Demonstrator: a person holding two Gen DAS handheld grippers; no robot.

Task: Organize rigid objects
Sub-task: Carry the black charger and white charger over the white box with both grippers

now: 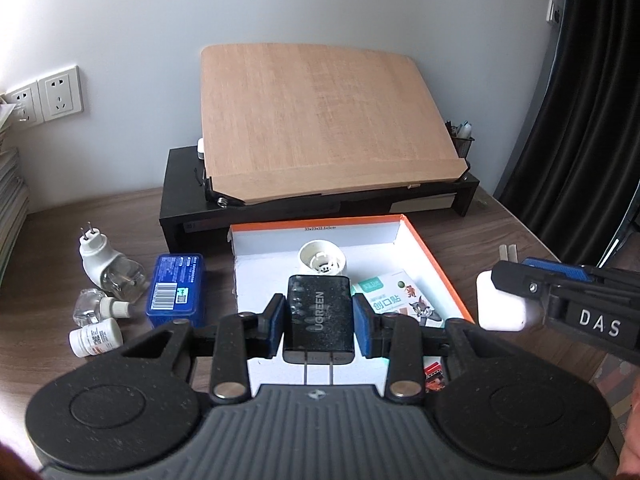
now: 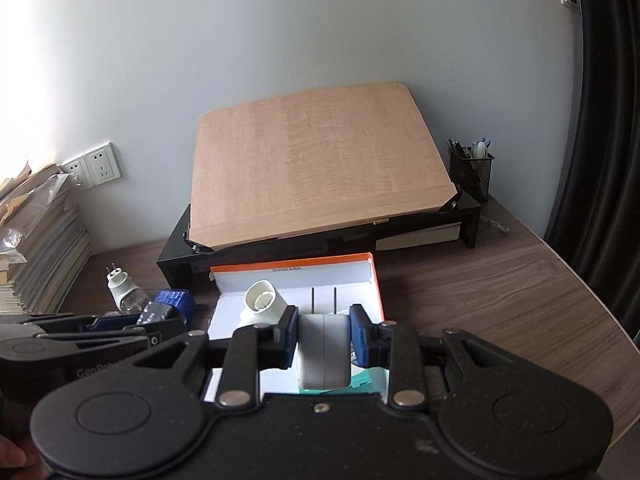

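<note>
Two chargers, black [image 1: 319, 314] in left hand-held gripper [image 1: 319, 317], white [image 2: 323, 354] in right [image 2: 324, 334], both clamped above orange-rimmed box [image 1: 434, 264].

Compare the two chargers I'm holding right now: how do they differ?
The black charger in the left tool is dark, boxy and printed UGREEN; the white charger in the right tool is plain with rounded corners. The black charger's prongs point back toward the camera; the white charger's prongs point away, toward the orange-edged box. Both are two-prong wall plugs, each clamped between blue pads near or over that box.
</note>
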